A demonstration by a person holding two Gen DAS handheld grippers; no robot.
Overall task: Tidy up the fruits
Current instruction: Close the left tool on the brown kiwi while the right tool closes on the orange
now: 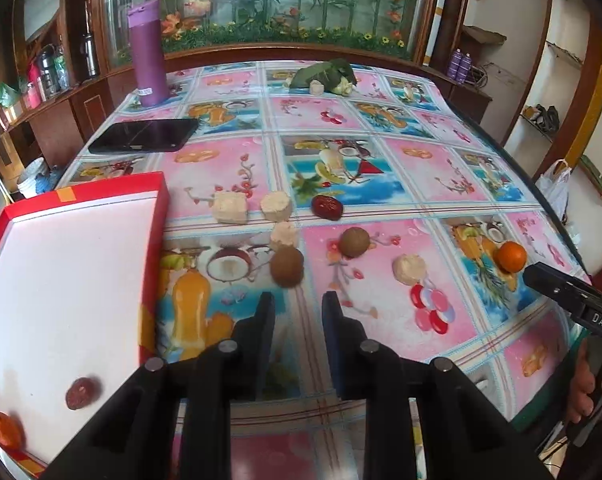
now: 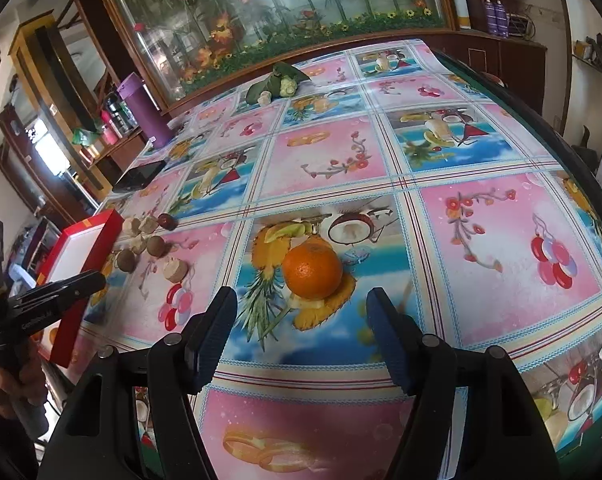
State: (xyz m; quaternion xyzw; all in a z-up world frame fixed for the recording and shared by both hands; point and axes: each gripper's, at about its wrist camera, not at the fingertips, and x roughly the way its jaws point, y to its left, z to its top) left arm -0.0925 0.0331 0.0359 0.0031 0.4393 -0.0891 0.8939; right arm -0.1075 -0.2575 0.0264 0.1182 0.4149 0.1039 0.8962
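A red tray (image 1: 81, 196) with a white floor lies at the left and holds a dark red date (image 1: 83, 393) and an orange (image 1: 5, 429). On the patterned cloth are two brown round fruits (image 1: 287, 266) (image 1: 354, 242), another red date (image 1: 327, 207) and several pale chunks (image 1: 229, 208). My left gripper (image 1: 297, 298) hovers just short of the nearer brown fruit, shut with nothing between its fingers. My right gripper (image 2: 301, 294) is open, and a second orange (image 2: 312, 270) sits on the cloth just beyond its fingertips, untouched.
A purple flask (image 1: 147, 52) and a black tablet (image 1: 145, 136) stand at the far left of the table. Green leaves with a cauliflower (image 1: 325, 76) lie at the far edge. The table's right edge (image 2: 581, 168) drops away beside a white bag.
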